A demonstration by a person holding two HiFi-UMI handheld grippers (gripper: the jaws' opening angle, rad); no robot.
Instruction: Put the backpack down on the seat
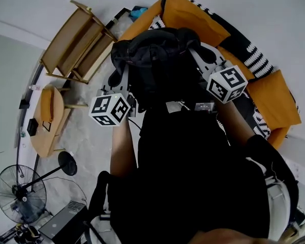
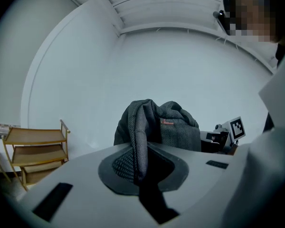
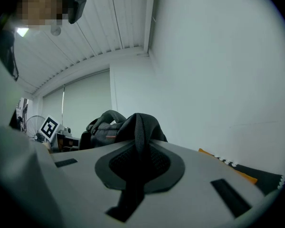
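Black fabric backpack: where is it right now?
Head view, top centre: the black fabric backpack is held by its straps between the left gripper and right gripper, over the orange sofa.

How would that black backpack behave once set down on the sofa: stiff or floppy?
Likely floppy: its strap drapes limply through the left hand-held gripper and the backpack top slumps. Probably not heavy, since two pinched straps carry it. It may sag over on the sofa.
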